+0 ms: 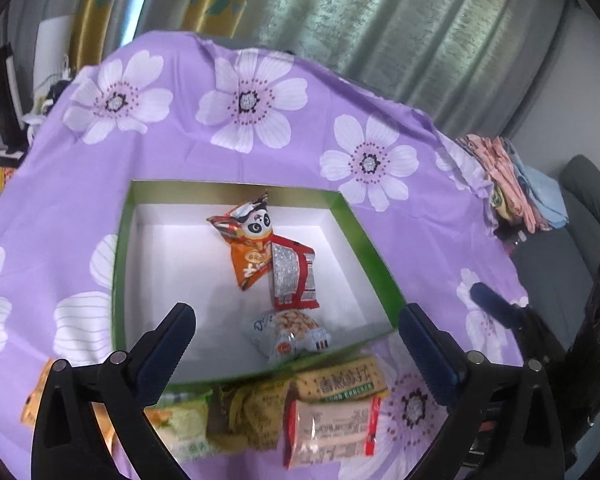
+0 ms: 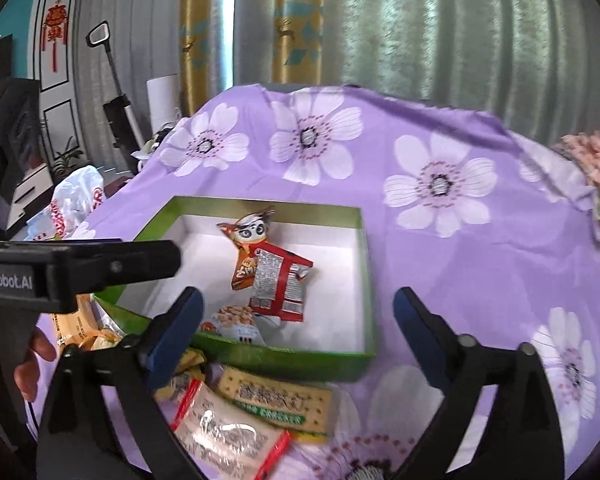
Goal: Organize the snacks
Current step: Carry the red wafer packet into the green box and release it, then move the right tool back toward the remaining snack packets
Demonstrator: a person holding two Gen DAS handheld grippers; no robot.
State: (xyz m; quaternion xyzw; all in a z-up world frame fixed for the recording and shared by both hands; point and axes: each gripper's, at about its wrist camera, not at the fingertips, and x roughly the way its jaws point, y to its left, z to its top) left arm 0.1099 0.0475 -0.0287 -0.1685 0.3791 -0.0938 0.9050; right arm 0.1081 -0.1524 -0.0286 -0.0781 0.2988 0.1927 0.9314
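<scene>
A green box with a white inside sits on the purple flowered cloth. In it lie an orange panda packet, a red packet and a white peanut packet. Several more snacks lie on the cloth before the box, among them a cracker pack and a clear red-edged pack. My left gripper hovers open over the box's near edge. My right gripper is open too, and neither holds anything.
A pile of folded clothes lies at the cloth's right edge. A plastic bag and an upright vacuum stand off to the left. Curtains hang behind the table. The left gripper's body crosses the right wrist view's left side.
</scene>
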